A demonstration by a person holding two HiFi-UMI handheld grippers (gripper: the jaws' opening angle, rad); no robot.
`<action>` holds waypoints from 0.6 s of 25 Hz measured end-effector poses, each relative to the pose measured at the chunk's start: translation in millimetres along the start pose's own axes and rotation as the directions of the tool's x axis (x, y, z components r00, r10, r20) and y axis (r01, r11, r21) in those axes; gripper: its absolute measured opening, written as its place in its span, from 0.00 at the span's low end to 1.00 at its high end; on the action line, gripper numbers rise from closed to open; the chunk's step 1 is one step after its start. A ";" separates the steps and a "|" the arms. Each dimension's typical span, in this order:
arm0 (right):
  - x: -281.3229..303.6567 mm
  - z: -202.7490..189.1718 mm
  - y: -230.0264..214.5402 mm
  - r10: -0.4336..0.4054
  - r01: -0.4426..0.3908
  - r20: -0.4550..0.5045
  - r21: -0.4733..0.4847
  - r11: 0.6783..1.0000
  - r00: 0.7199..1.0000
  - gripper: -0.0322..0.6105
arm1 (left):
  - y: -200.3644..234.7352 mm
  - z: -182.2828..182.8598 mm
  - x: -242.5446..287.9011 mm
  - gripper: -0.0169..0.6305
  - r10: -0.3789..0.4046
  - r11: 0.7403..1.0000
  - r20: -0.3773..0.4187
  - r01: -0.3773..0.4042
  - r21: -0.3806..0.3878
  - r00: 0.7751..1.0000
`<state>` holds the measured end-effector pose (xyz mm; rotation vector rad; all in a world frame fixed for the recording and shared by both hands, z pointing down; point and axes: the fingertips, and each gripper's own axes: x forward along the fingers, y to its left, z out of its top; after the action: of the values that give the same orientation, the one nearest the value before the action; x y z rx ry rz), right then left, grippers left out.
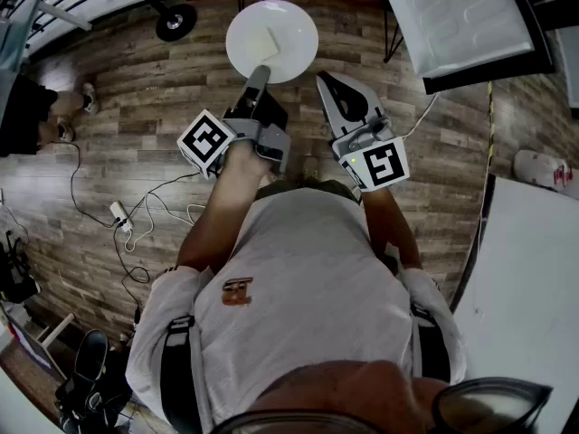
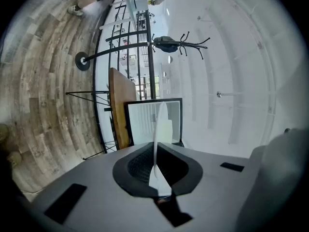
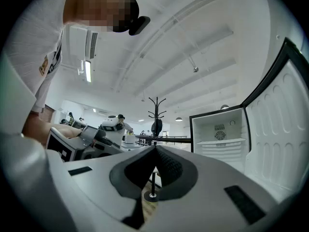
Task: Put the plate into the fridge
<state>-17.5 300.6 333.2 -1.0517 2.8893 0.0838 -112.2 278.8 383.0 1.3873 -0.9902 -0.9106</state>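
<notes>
A round white plate [image 1: 271, 27] hangs out in front of me above the wooden floor, with a pale square piece lying on it. My left gripper [image 1: 261, 69] is shut on the plate's near rim. In the left gripper view the plate [image 2: 159, 124] stands edge-on between the closed jaws, with the open fridge [image 2: 140, 122] straight behind it. My right gripper [image 1: 326, 81] is beside the left one, to the right of the plate and not touching it. Its jaws [image 3: 154, 151] are shut with nothing between them. The fridge [image 3: 219, 134] shows white shelves inside.
The fridge door [image 1: 466, 21] stands open at the upper right, also seen in the right gripper view as the fridge door [image 3: 282, 129]. A brown wooden table [image 2: 120, 108] stands left of the fridge. A coat rack base [image 1: 175, 21] and cables [image 1: 122, 215] are on the floor. A white surface [image 1: 534, 287] lies at my right.
</notes>
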 end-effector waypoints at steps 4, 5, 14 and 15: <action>1.3 0.7 3.1 -0.004 0.004 0.004 0.008 1.000 1.000 0.10 | 0.4 1.8 -0.9 0.06 0.000 1.000 -0.004 0.000 0.001 1.000; 1.3 0.3 3.2 -0.005 0.005 0.005 0.013 1.000 1.000 0.10 | 1.3 2.1 -0.7 0.06 0.001 1.000 -0.005 -0.001 0.003 1.000; 13.4 5.4 21.1 -0.024 0.022 0.024 0.057 0.998 0.999 0.10 | 1.6 21.5 -13.6 0.06 0.006 1.000 -0.017 -0.006 0.000 1.000; 13.7 4.5 22.1 -0.026 0.025 0.027 0.060 0.998 0.999 0.10 | 2.7 23.0 -14.4 0.06 0.004 1.000 -0.017 -0.004 0.003 1.000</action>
<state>-41.9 309.1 328.2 -1.0683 2.8345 0.0112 -138.9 284.4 384.2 1.3930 -0.9815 -0.8928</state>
